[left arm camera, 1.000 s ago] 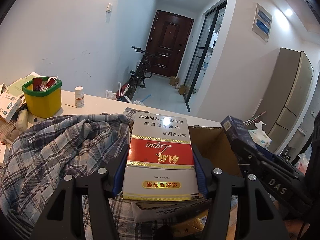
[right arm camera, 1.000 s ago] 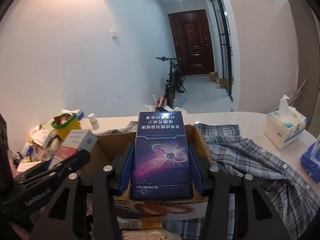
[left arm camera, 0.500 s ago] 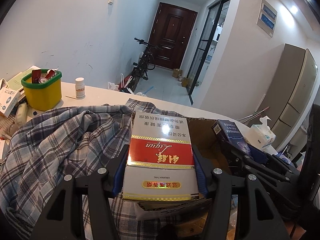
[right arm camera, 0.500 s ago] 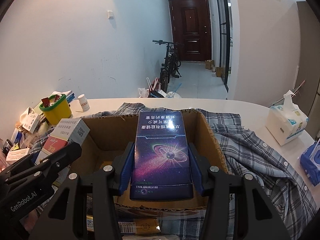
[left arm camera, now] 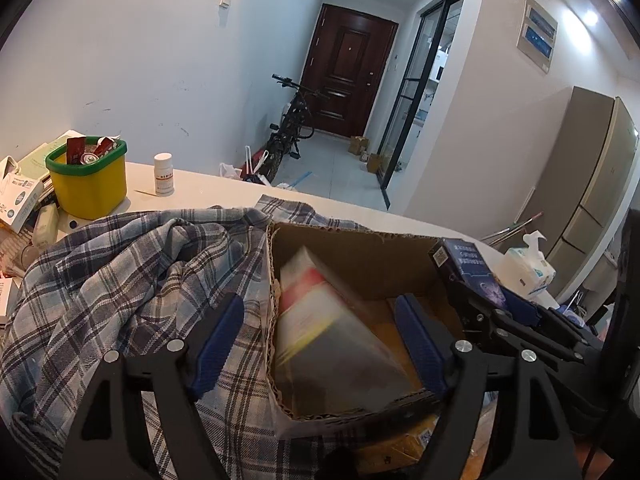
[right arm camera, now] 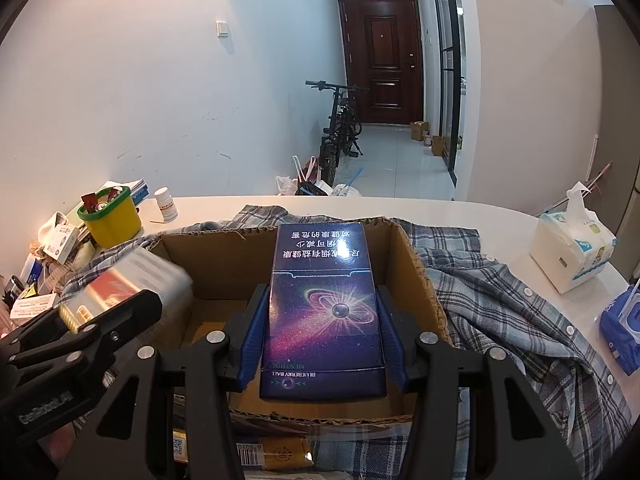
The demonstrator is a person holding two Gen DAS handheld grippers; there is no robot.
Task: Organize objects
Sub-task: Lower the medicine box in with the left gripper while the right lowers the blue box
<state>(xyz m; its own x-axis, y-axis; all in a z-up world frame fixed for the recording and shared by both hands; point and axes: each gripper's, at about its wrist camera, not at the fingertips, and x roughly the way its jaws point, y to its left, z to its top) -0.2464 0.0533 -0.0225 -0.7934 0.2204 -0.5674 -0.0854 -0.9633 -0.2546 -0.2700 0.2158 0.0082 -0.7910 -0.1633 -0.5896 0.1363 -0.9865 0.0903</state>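
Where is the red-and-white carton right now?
In the left wrist view, the red-and-white carton is blurred inside the cardboard box, between the open left gripper fingers.

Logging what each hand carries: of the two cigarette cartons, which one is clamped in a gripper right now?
The dark blue galaxy-print carton, pinched in the right gripper above the cardboard box. The red-and-white carton is blurred between the open left gripper's fingers.

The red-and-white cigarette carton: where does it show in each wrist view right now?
Left wrist: the red-and-white cigarette carton is centre frame, blurred, tilted inside the brown cardboard box, between the open left gripper's fingers.
Right wrist: lower left, blurred, at the box's left wall.
Shared landmark: the yellow tub with a green rim.
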